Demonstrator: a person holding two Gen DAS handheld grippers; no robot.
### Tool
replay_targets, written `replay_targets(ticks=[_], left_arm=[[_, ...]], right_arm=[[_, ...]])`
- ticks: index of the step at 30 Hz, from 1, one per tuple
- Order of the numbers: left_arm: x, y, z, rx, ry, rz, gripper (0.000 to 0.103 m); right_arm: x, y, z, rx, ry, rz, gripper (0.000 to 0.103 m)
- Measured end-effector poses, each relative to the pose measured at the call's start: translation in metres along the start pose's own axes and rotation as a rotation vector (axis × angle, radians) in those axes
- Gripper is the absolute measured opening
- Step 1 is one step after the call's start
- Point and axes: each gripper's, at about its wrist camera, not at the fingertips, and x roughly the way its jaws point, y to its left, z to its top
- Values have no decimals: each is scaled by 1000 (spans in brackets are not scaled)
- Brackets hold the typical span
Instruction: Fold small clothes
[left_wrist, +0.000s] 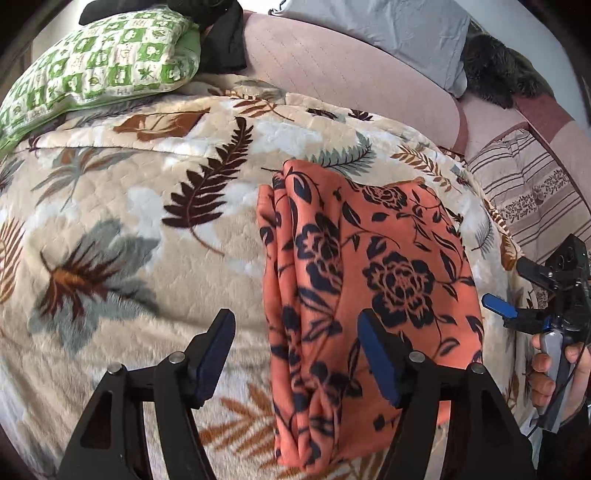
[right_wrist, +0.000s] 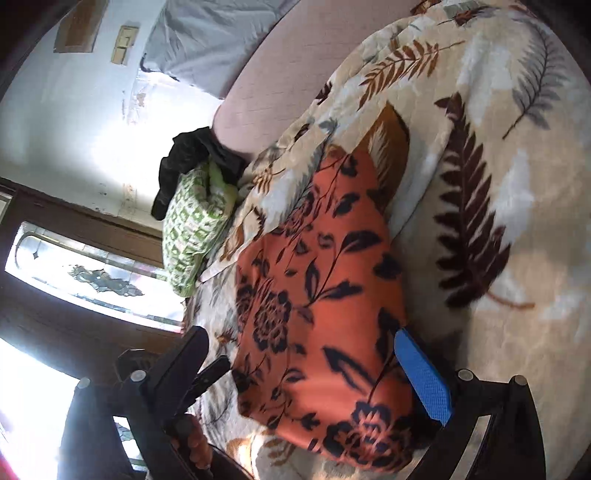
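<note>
So the cloth (left_wrist: 373, 280) here is an orange piece with a dark floral print, already folded into a longish stack and lying on the leaf-print blanket (left_wrist: 129, 229). In the left wrist view it sits centre-right of the frame; in the right wrist view it fills the lower middle.

Handling-wise I'd guess it's thin, light and floppy. It drapes over the blanket with soft wrinkles, no stiffness at all. It's probably a bit slick too, so the layers could slide apart if you pinch only the top one. The left edge in the left view shows several stacked folds bunched together, and that's where I'd grab, deep enough to catch every layer. A corner at one short end would work too.

The long axis runs from bottom centre up toward the middle of the left view, slightly tilted. In the right view it runs from the lower right up to the centre, narrowing at the far end.

The left gripper (left_wrist: 295, 358) is spread wide with nothing in it, straddling the near left edge of the cloth from above. I can't tell if it touches. The right gripper (right_wrist: 303, 369) is also released, its jaws either side of the near end of the cloth.

There's a green pillow (left_wrist: 107, 62) in the upper left.
</note>
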Motion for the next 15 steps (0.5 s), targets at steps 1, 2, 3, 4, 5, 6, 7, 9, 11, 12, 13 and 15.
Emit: replay_targets(ticks=[1,2,3,4,5,6,7,9,11,12,13,15], left_arm=[[17,1,8,-13,42,0,70],[33,4,11,-36,92,-2,70],[46,8,10,-59,129,-37,70],[52,12,7,-84,135,-57,70],[48,13,6,-88,120,-63,63],[41,9,5,-73,108,-86,40],[35,3,3,-53,92,-73,37],[32,-2,-1,-34,64,-39,37],[38,9,-3,-88,65,-83,42],[41,14,-4,-123,71,-107,44],[38,17,-4,-135,67,-124,44],[26,15,-5,-90,53,-99,44]], right_arm=[[12,-6,12,-7,10,-48,102],[26,-14,22,-1,33,-91,102],[42,-22,29,16,74,-105,102],[52,-33,33,28,119,-100,102],[62,-32,34,6,130,-104,101],[66,-22,33,-43,130,-117,86],[69,-8,31,-98,141,-125,52],[65,29,22,-276,90,-263,43],[74,43,16,-391,88,-351,43],[83,31,18,-381,114,-393,43],[90,14,21,-336,127,-411,63],[78,-4,26,-220,91,-347,77]])
